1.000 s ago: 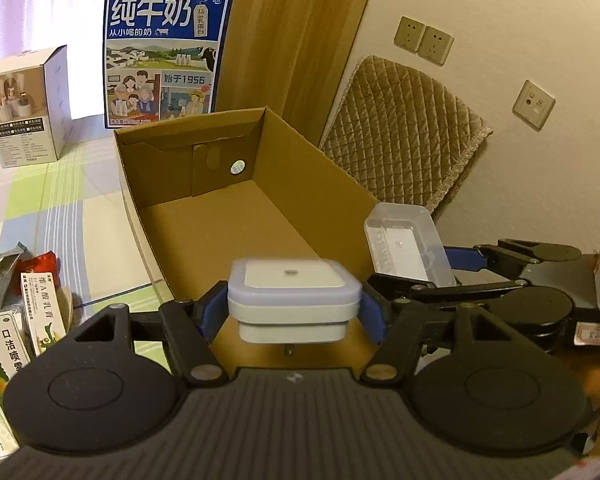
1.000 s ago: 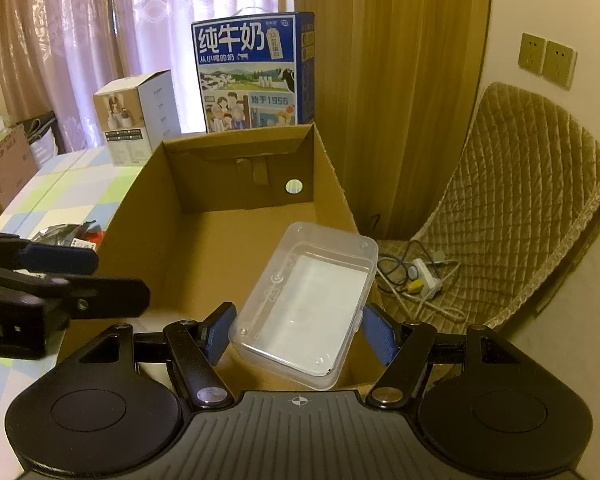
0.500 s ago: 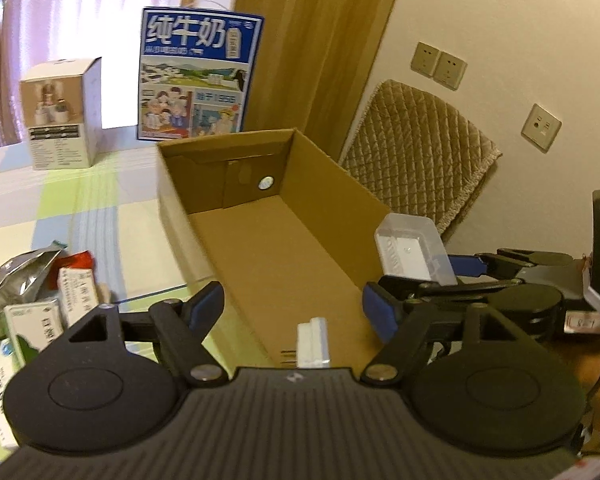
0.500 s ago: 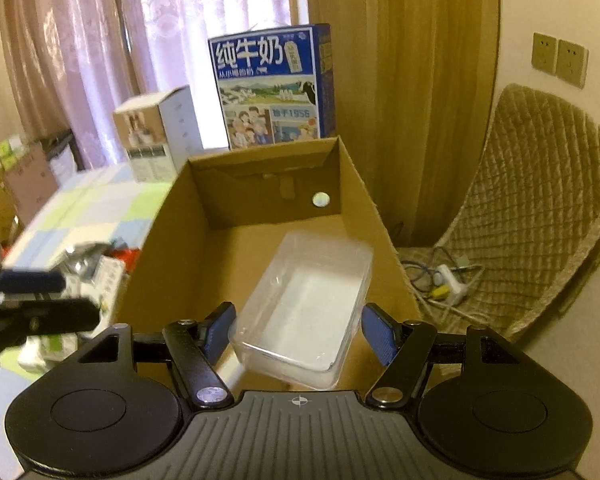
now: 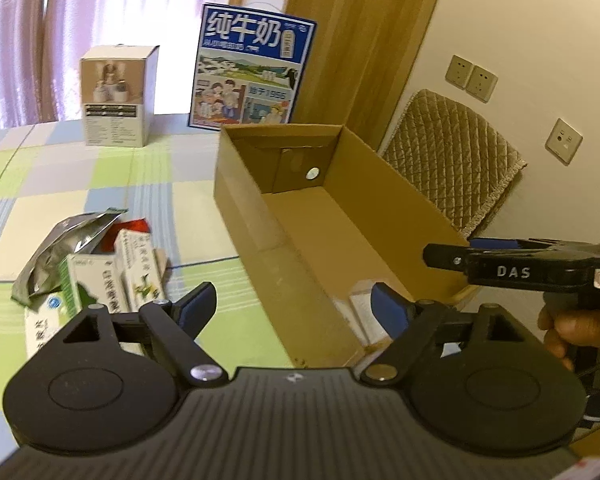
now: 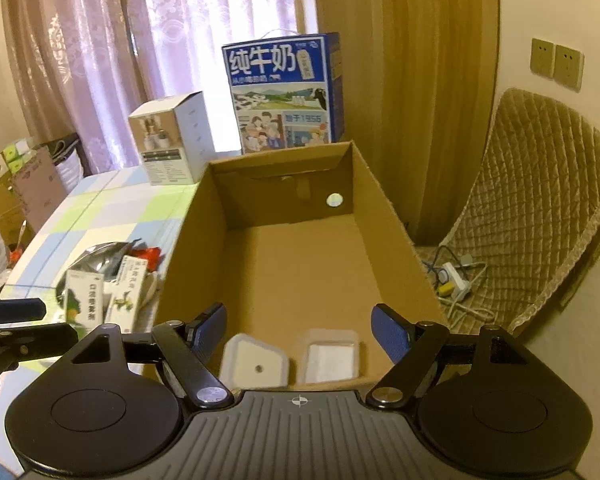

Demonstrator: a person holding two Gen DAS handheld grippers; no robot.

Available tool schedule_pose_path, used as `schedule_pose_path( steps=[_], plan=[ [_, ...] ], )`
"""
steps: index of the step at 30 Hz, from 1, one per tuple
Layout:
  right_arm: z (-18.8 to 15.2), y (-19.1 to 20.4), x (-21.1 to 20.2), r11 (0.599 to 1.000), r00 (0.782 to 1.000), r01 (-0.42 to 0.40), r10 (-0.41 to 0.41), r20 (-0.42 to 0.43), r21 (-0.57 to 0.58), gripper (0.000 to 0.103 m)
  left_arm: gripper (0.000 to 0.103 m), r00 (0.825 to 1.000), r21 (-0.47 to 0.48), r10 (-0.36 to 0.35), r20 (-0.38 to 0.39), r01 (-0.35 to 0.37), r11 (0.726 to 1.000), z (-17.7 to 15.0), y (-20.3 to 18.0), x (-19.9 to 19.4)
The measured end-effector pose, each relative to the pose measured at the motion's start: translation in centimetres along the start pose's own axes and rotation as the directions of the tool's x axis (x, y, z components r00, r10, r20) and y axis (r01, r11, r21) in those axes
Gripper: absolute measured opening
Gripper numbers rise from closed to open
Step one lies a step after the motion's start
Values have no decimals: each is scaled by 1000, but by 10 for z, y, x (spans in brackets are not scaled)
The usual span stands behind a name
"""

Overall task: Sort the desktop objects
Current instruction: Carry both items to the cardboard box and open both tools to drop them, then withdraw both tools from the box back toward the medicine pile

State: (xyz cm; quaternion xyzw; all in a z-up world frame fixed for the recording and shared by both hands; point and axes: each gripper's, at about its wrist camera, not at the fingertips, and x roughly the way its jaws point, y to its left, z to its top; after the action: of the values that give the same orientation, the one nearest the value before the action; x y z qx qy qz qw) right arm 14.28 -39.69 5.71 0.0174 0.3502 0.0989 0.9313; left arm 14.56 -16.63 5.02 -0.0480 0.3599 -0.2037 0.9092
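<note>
Checked tablecloth (image 5: 100, 184) under a curtained window; one cardboard box (image 6: 296, 264) at its right edge. Change since a second ago: both tools have let go. Left gripper (image 5: 288, 304) and right gripper (image 6: 300, 326) now stand wide apart, empty. Contents of box, near end: one white lidded case (image 6: 256, 366), one clear plastic tub (image 6: 332, 360), side by side. Two items sorted, by my judgement. Still outside, left of box: two medicine cartons (image 6: 100, 300), one foil pouch (image 5: 60, 248). Background: one milk carton (image 6: 284, 92), one white box (image 6: 172, 140).
</note>
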Motion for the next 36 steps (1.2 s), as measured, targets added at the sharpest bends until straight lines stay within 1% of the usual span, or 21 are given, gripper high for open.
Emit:
schedule_pose_path(
  steps=[7, 12, 18, 22, 30, 36],
  plan=[
    [-9, 28, -19, 1000, 1000, -17, 17, 1, -17, 78, 85, 999, -31, 35, 9, -34, 999, -15, 14, -29],
    [-18, 51, -32, 998, 999, -45, 45, 2, -38, 82, 88, 997, -32, 72, 18, -71, 997, -27, 22, -53],
    [-29, 80, -38, 994, 997, -80, 80, -10, -72, 86, 96, 993, -41, 114, 29, -113, 993, -41, 34, -79],
    [-33, 97, -41, 991, 995, -95, 94, -13, -91, 89, 101, 990, -61, 136, 22, -135, 989, -50, 46, -93],
    [-45, 123, -40, 983, 991, -130, 127, -35, -127, 101, 101, 981, -102, 193, 4, -191, 976, -72, 73, -115],
    [-55, 137, -35, 976, 987, -160, 153, -58, -148, 101, 101, 975, -127, 223, 1, -221, 967, -83, 91, -126]
  ],
)
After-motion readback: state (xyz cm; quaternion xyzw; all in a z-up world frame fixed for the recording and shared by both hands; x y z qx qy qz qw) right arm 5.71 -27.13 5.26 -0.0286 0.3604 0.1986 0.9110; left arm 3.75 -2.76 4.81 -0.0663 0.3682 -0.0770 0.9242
